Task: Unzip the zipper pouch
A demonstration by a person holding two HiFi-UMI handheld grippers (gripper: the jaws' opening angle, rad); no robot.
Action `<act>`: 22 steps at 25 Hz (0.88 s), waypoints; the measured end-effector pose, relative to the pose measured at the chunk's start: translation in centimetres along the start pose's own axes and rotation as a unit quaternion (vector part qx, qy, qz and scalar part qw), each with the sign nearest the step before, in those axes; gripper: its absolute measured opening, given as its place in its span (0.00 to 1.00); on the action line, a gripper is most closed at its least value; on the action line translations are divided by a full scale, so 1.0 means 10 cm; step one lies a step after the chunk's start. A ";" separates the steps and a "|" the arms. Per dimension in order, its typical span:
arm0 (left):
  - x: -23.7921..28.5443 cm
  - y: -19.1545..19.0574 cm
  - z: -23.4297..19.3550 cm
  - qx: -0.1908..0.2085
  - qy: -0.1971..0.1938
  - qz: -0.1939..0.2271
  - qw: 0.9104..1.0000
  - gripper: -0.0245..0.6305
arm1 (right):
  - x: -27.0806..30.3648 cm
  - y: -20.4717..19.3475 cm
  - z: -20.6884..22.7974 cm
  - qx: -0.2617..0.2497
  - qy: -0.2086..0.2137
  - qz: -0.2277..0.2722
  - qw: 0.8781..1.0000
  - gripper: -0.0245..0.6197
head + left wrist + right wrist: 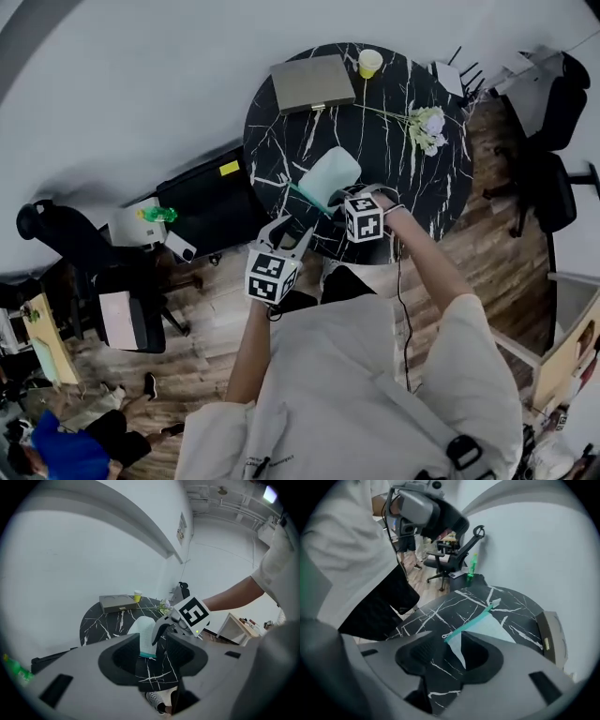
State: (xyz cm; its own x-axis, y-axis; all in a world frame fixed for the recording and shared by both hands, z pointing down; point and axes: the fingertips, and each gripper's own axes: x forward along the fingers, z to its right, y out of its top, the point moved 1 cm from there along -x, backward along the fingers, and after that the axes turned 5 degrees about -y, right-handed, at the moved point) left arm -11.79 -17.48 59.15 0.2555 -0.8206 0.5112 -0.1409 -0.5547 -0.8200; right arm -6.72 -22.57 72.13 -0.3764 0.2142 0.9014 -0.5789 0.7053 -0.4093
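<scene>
From the head view, we saw the zipper pouch [330,174] lying on the round black counter [380,155], just ahead of both pairs of jaws. The left gripper [289,232] was near its close end, and the right gripper [339,200] was at its side.

In the left gripper view, the jaws were wide apart and held nothing. The pouch lay ahead, past the gap.

In the right gripper view, the jaws were apart too. A corner of the pouch, with its green zipper [474,619], sat in the gap between them.
</scene>
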 end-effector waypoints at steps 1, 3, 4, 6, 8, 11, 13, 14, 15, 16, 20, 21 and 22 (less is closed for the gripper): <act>0.01 0.00 -0.01 -0.004 0.007 0.002 1.000 0.31 | 0.06 -0.04 -0.01 -0.025 0.010 -0.009 1.000 0.30; 0.03 0.00 -0.03 -0.009 0.020 0.006 1.000 0.31 | 0.16 -0.13 0.02 -0.075 0.023 -0.027 0.997 0.30; 0.04 -0.01 -0.04 -0.012 0.025 0.007 1.000 0.31 | 0.21 -0.16 0.02 -0.098 0.029 -0.034 0.994 0.30; 0.04 -0.02 -0.05 -0.018 0.033 0.009 0.999 0.31 | 0.28 -0.21 0.03 -0.134 0.041 -0.045 0.989 0.30; 0.03 -0.04 -0.06 -0.023 0.040 0.010 0.999 0.31 | 0.34 -0.23 0.05 -0.156 0.049 -0.053 0.985 0.30; 0.04 -0.07 -0.09 -0.031 0.046 0.009 0.998 0.31 | 0.41 -0.23 0.08 -0.165 0.053 -0.052 0.983 0.30; 0.04 -0.09 -0.12 -0.036 0.049 0.007 0.998 0.31 | 0.47 -0.22 0.11 -0.169 0.052 -0.053 0.983 0.29; 0.04 -0.10 -0.13 -0.038 0.050 0.006 0.998 0.31 | 0.50 -0.23 0.11 -0.169 0.053 -0.055 0.983 0.29; 0.04 -0.10 -0.14 -0.039 0.050 0.005 0.998 0.31 | 0.52 -0.24 0.11 -0.169 0.054 -0.056 0.983 0.28; 0.04 -0.11 -0.15 -0.039 0.050 0.003 0.998 0.31 | 0.54 -0.24 0.09 -0.167 0.056 -0.057 0.983 0.25; 0.05 -0.14 -0.18 -0.040 0.046 -0.003 0.998 0.31 | 0.57 -0.26 0.07 -0.153 0.057 -0.051 0.985 0.17; 0.05 -0.14 -0.19 -0.040 0.045 -0.004 0.998 0.31 | 0.57 -0.26 0.08 -0.146 0.054 -0.048 0.987 0.15; 0.06 -0.14 -0.20 -0.040 0.044 -0.005 0.998 0.31 | 0.57 -0.26 0.08 -0.138 0.050 -0.044 0.988 0.12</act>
State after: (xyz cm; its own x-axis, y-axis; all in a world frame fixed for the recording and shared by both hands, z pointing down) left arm -13.36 -17.45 61.11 0.1735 -0.8223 0.5419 -0.2158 -0.5686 -0.7938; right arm -7.96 -23.75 78.16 -0.2529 0.2001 0.9466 -0.3809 0.8787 -0.2876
